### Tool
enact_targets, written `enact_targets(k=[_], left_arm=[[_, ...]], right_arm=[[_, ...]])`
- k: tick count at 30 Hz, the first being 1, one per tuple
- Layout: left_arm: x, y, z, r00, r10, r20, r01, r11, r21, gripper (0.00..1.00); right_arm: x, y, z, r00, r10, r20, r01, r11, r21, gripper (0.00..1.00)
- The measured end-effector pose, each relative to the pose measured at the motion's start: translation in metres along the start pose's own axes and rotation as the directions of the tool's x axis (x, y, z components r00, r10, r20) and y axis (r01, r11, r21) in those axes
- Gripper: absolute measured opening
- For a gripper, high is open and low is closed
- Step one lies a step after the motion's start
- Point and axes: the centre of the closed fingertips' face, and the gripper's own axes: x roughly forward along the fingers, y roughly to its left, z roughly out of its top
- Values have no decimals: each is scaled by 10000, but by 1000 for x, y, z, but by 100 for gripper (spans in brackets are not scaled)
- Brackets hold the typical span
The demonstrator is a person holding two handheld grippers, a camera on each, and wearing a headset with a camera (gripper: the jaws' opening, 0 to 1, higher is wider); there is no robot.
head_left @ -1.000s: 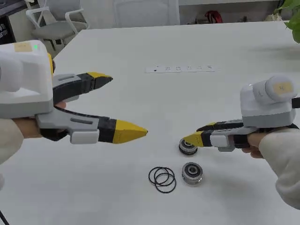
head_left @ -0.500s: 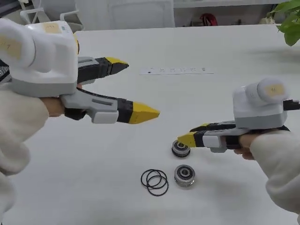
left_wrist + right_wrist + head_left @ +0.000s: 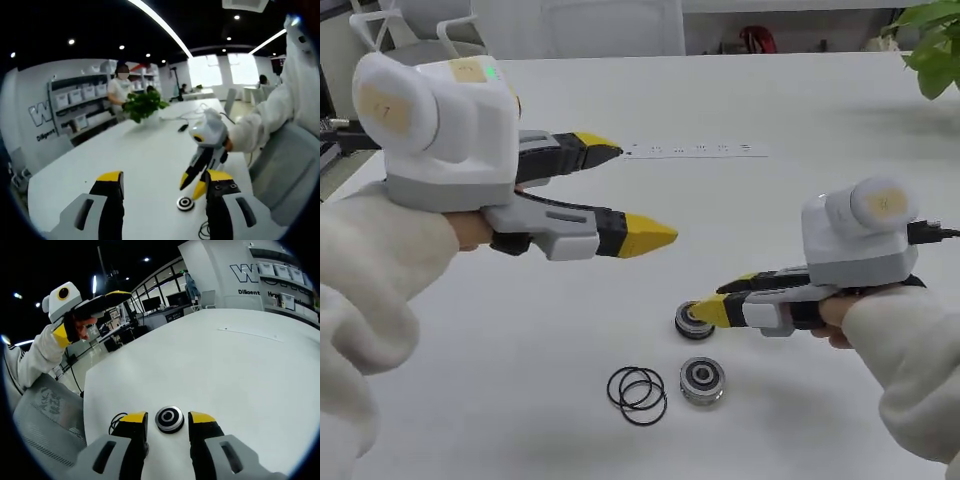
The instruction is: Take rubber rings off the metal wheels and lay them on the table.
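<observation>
Two metal wheels lie on the white table (image 3: pixel 520 340). One wheel (image 3: pixel 690 321) (image 3: pixel 169 419) sits right at the yellow tips of my right gripper (image 3: pixel 705 311) (image 3: pixel 166 418), whose jaws stand open on either side of it, close but apart from it. The other wheel (image 3: pixel 702 381) lies nearer me. Beside it is a small pile of black rubber rings (image 3: pixel 638 393) (image 3: pixel 116 420). My left gripper (image 3: pixel 632 195) (image 3: pixel 165 177) hangs open above the table's left, holding nothing. Its view shows the right gripper (image 3: pixel 192 185) and the wheel (image 3: pixel 185 203).
A flat socket strip (image 3: pixel 692 150) is set into the table's middle. A green plant (image 3: pixel 928 45) (image 3: pixel 143 105) stands at the far right corner. Office chairs (image 3: pixel 450 25) line the far edge. A person (image 3: pixel 120 90) stands by shelves in the left gripper view.
My left gripper has come up and to the right, still open. The right gripper keeps its tips at the same wheel. The head camera has shifted a little.
</observation>
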Motion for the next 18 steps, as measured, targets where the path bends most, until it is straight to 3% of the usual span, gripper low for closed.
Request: enact_targets(k=[10, 18], left_arm=[[33, -10, -27, 9991, -312, -293, 301, 9988, -382, 59], [45, -16, -51, 9972, -399, -628, 361, 9975, -607, 50]], right_arm=[[2, -9, -16, 9990, 70, -439, -72, 10000, -31, 28], [8, -6, -23, 9973, 194, -710, -219, 9991, -353, 27]])
